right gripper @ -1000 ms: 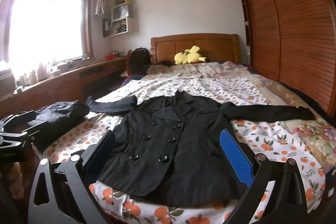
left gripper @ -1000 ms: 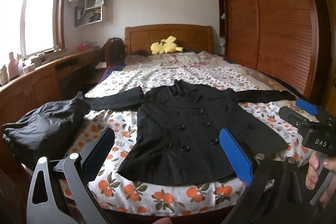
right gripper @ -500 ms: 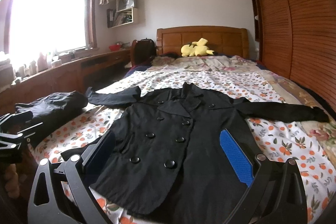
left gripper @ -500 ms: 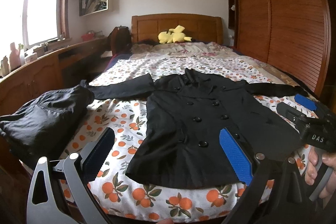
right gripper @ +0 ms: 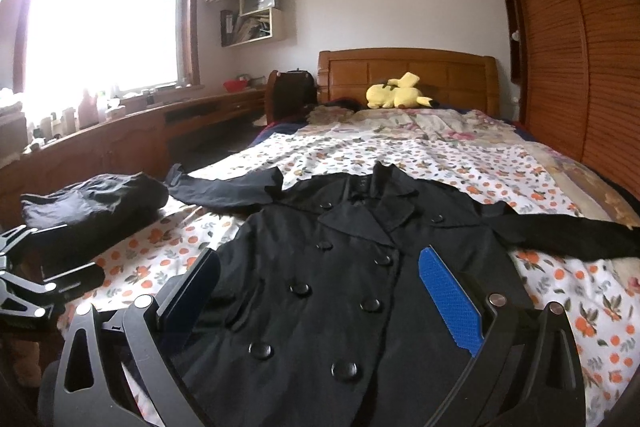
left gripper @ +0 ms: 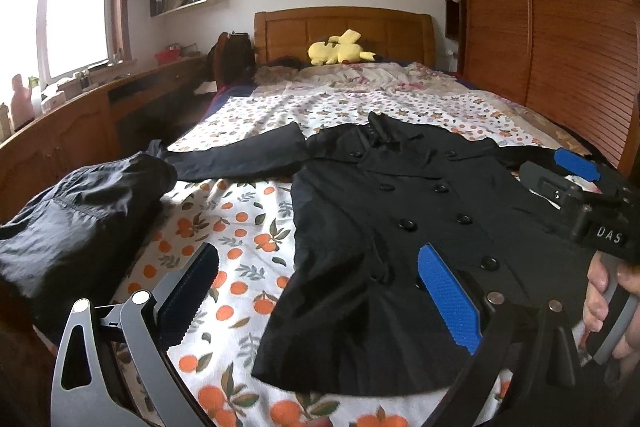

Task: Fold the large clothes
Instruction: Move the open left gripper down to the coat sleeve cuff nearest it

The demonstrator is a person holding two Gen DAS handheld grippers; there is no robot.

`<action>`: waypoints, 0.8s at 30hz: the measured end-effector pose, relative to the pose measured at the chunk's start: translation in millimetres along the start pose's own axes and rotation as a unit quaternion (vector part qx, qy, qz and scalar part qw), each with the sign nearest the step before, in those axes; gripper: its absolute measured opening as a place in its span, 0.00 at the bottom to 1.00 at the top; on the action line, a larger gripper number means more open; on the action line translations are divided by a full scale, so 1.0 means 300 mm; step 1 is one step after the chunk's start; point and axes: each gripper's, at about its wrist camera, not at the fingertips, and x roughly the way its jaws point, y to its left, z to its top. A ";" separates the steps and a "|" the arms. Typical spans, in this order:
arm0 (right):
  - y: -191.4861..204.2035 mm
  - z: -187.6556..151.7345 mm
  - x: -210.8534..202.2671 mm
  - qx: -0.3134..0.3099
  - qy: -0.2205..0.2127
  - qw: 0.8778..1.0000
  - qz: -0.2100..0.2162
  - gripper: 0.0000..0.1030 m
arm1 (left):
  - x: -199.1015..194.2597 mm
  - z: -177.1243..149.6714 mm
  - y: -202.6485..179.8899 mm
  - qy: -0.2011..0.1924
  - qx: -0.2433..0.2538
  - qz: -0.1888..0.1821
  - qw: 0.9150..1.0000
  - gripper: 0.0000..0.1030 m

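A black double-breasted coat (left gripper: pixel 392 227) lies flat, front up, on the orange-print bedsheet (left gripper: pixel 240 227), sleeves spread to both sides, collar toward the headboard. It also shows in the right wrist view (right gripper: pixel 340 287). My left gripper (left gripper: pixel 320 291) is open and empty, hovering over the coat's lower left hem. My right gripper (right gripper: pixel 320 291) is open and empty, low over the coat's lower front by the buttons. The right gripper also shows at the right of the left wrist view (left gripper: pixel 576 187), held in a hand.
A folded dark garment (left gripper: pixel 76 211) lies at the bed's left edge by the left sleeve. A yellow plush toy (left gripper: pixel 340 49) sits by the wooden headboard (left gripper: pixel 344 27). A wooden desk (left gripper: pixel 80 123) runs along the left; a wardrobe (left gripper: pixel 560 27) stands on the right.
Both grippers have moved forward and lower toward the coat, which now fills more of each view. The coat has not moved. Both grippers stay open.
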 end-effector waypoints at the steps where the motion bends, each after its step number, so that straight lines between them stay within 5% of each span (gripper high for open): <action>1: 0.001 0.005 0.013 -0.001 0.000 1.000 0.002 0.94 | 0.016 0.007 0.004 0.001 0.000 0.001 1.000 0.98; 13: -0.035 0.071 0.281 -0.009 0.012 1.000 0.017 0.93 | 0.274 0.124 0.127 0.018 -0.017 0.006 1.000 0.98; 24: -0.103 -0.013 0.455 -0.003 0.061 0.998 0.014 0.92 | 0.557 0.253 0.269 0.037 -0.035 -0.003 0.999 0.97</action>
